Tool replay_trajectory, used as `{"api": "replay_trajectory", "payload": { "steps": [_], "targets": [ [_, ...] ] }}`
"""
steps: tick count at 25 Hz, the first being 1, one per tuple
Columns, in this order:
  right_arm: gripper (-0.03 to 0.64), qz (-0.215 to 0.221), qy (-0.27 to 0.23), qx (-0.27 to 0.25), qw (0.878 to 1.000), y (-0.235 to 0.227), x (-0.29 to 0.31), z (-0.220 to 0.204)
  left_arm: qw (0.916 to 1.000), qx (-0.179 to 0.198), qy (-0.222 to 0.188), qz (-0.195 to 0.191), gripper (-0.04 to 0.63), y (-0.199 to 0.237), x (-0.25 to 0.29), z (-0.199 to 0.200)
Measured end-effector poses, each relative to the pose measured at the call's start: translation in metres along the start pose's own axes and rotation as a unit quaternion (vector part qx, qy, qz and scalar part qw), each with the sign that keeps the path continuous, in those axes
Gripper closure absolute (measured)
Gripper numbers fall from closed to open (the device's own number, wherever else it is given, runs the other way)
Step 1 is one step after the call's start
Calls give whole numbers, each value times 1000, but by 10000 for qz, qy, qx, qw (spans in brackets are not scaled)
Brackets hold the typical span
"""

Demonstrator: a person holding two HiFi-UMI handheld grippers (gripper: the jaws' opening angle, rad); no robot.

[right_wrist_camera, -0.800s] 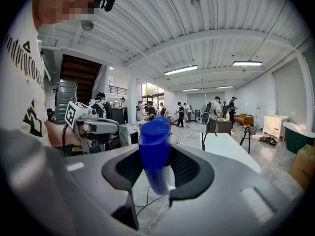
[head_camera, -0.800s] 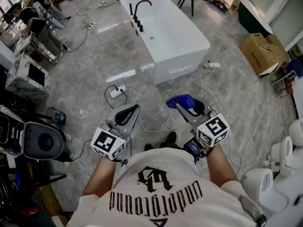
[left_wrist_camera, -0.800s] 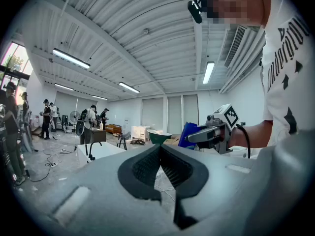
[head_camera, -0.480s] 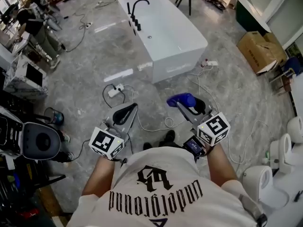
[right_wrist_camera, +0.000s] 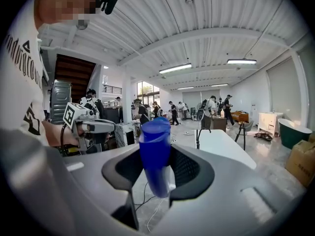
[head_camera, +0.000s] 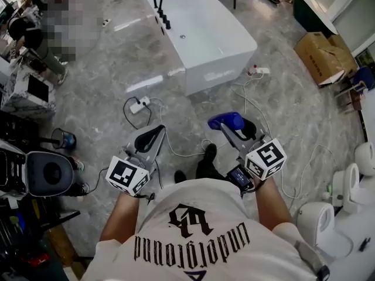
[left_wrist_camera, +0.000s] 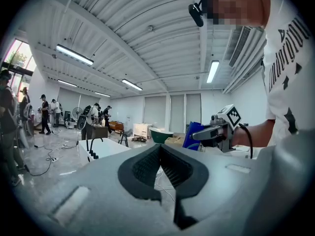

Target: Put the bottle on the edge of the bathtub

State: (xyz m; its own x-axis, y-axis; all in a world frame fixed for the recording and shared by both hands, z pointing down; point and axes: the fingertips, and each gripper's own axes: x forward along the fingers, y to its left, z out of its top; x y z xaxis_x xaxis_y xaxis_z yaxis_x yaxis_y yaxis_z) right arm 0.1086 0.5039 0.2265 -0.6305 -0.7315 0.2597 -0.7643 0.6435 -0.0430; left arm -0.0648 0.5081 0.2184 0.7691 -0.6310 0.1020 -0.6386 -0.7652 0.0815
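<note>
The bottle (head_camera: 225,122) was a solid blue plastic one, opaque, with a rounded top of the same blue. No label could be made out. In the right gripper view the bottle (right_wrist_camera: 156,155) stood nearly upright between the dark ribbed pads, its top rising above them and its lower end hanging below. The right gripper (head_camera: 232,129) was clamped on it, one pad pressing each side, and held it in the air in front of the person. It was well short of the bathtub (head_camera: 218,79).

The left gripper (head_camera: 150,140) hung beside it to the left. The left gripper view showed that its jaws met at the tips, with nothing between them (left_wrist_camera: 161,167).

The bathtub was a white rectangular one standing far from the person on the grey marble floor (head_camera: 99,75). A black faucet (head_camera: 166,3) rose from its far left rim. The rim looked flat and bare.

Between the bottle and the tub lay white cables (head_camera: 183,152) looping across the floor. One white power strip (head_camera: 140,104) lay to the left and another (head_camera: 261,71) just beside the tub's right near corner. The person's dark shoe (head_camera: 207,158) stood under the grippers. A cardboard box (head_camera: 319,56) sat to the right of the tub, and white toilets (head_camera: 357,183) stood at the near right.
</note>
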Motion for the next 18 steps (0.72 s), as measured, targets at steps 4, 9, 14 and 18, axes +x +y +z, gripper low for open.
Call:
{"api": "replay_trajectory", "payload": {
  "steps": [4, 9, 14, 18],
  "targets": [
    [462, 84, 18, 49, 10000, -41, 10, -3, 9999, -21, 126, 72, 591, 10, 37, -1],
    [462, 169, 36, 31, 9998, -107, 28, -7, 9994, -89, 303, 105, 589, 22, 103, -5],
    [462, 279, 13, 46, 9996, -175, 29, -6, 9990, -109, 356, 245, 589, 28, 168, -3],
    [461, 445, 95, 58, 9989, -218, 35, -6, 9982, -138, 413, 416, 589, 37, 206, -3]
  ]
}}
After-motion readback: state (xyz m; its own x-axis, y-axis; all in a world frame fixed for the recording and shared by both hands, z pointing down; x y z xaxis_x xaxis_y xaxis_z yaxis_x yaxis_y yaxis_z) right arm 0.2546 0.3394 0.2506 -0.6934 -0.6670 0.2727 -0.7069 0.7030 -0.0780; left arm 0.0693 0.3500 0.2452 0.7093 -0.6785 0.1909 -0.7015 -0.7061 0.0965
